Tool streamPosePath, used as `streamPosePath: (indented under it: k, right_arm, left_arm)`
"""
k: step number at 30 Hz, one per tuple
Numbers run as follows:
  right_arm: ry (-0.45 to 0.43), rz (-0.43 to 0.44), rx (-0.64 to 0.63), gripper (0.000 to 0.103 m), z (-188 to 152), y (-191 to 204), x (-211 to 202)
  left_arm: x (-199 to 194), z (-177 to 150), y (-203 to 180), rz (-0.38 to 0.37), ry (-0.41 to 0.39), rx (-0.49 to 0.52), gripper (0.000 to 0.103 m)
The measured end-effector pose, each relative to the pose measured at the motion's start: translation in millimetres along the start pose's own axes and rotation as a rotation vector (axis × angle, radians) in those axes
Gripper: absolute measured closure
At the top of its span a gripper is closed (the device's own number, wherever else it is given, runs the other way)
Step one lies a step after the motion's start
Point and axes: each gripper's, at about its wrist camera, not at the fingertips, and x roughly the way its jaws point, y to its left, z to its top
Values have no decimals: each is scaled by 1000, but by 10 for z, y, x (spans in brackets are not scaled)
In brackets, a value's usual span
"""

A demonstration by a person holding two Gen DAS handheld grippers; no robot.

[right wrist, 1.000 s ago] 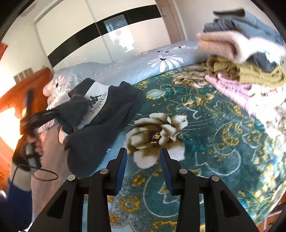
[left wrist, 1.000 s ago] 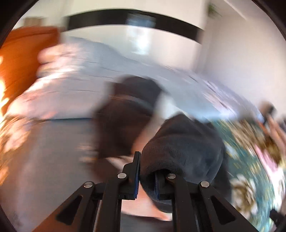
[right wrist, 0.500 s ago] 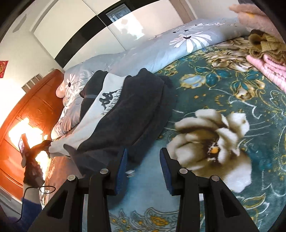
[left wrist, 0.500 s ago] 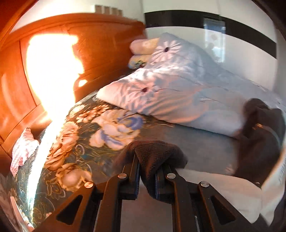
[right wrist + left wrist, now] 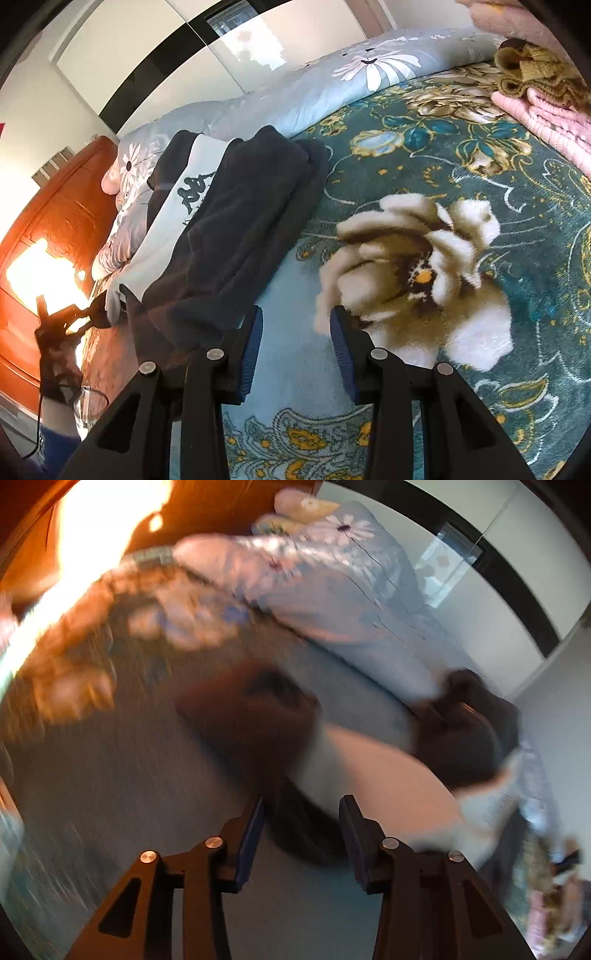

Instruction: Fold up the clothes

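Dark navy sweatshirt with white logo panel [image 5: 225, 221] lies on the teal floral bedspread [image 5: 517, 258], far edge against the grey daisy duvet [image 5: 332, 92]. Left gripper [image 5: 301, 830] just opening, released, dark cuff between its pads. Right gripper [image 5: 295, 343] parted, empty, over bare bedspread.

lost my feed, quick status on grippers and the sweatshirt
Left gripper jaws just opened, dark cuff released ahead. Right gripper open, empty over blanket. Dark sweatshirt laid out, unfolded. Nothing in the way.
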Motion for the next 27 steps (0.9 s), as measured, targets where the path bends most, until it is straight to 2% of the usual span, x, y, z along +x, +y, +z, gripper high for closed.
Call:
streamPosePath:
  k: [2,6,9,11,13,16,17,18,19,20,23,27]
  right_arm:
    - [3,8,3,64,-16,0,24]
    - [21,14,-2,64,-61,26,81]
    - [25,21,2,64,-113,28,87]
    - [22,17,4,64,-143,6,54]
    - [20,11,6,64,-169,-23,21]
    - [21,-1,18,64,-188,-92,1]
    - [22,-5,27,64,-193,-125,5]
    - [25,-8,39,64,-199,-154,14]
    - [28,-10,49,64,-204,-175,27]
    - [31,-10,55,64,-209,-183,38]
    - [37,-6,47,64,-218,-152,57]
    - [40,-1,26,64,-192,-81,71]
  left_arm:
    - [11,-249,-81,-84,53,-18,56]
    - [258,-755,-652,-249,232,74,55]
    - [453,-1028,-1092,-278,306,157,53]
    - [535,-1114,-1237,-308,327,137,51]
    - [566,-1173,-1349,-320,320,121,50]
    - [549,-1207,-1511,-304,289,156,53]
    - [545,-1202,-1537,-308,281,154,58]
    - [534,-1182,-1550,-312,270,140,64]
    - [522,-1161,-1560,-316,259,125,81]
    - [510,-1134,-1552,-316,244,108,94]
    - [438,-1004,-1484,-347,193,72,96]
    - [130,-579,-1284,-331,28,58,96]
